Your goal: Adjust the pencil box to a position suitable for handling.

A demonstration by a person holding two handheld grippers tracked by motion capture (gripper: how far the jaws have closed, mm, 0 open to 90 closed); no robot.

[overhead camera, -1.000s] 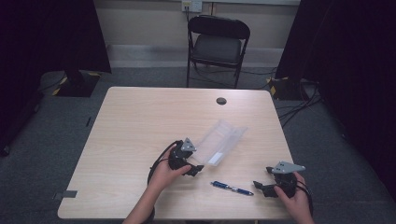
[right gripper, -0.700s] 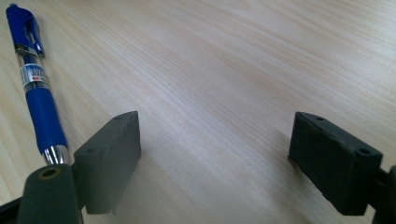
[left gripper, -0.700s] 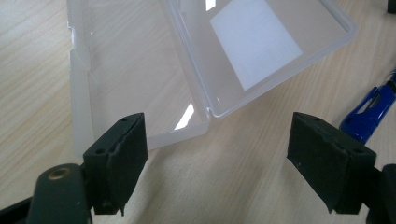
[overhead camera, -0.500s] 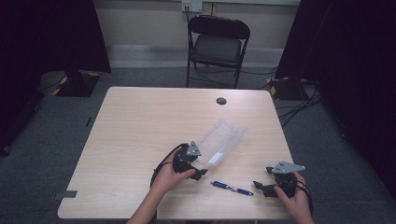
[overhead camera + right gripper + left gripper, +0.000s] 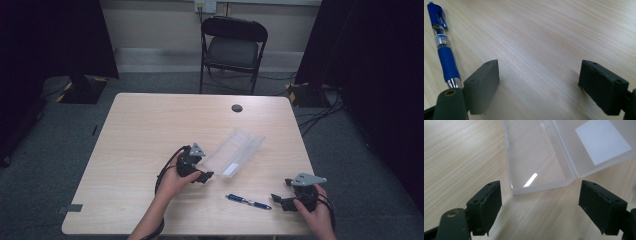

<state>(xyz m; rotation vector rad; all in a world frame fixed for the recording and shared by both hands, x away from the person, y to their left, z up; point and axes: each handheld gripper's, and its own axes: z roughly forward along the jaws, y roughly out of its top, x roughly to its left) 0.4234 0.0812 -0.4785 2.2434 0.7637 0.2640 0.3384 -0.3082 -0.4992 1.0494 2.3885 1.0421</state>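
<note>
A clear plastic box (image 5: pixel 235 150) lies open on the wooden table (image 5: pixel 150 130), its lid folded out beside it. In the left gripper view the box (image 5: pixel 536 157) is just beyond my jaws, and its lid carries a white label (image 5: pixel 602 141). My left gripper (image 5: pixel 202 172) (image 5: pixel 540 188) is open at the box's near end and holds nothing. A blue pen (image 5: pixel 248 201) lies near the front edge. My right gripper (image 5: pixel 280 192) (image 5: pixel 539 65) is open just right of the pen (image 5: pixel 444 50), with bare table between its jaws.
A round cable hole (image 5: pixel 236 108) is near the table's far edge. A black folding chair (image 5: pixel 232 47) stands behind the table. Cables (image 5: pixel 320 110) run over the floor at the right.
My left gripper has shifted slightly beside the box's near end, first right and then back. The right gripper, pen and box have stayed still.
</note>
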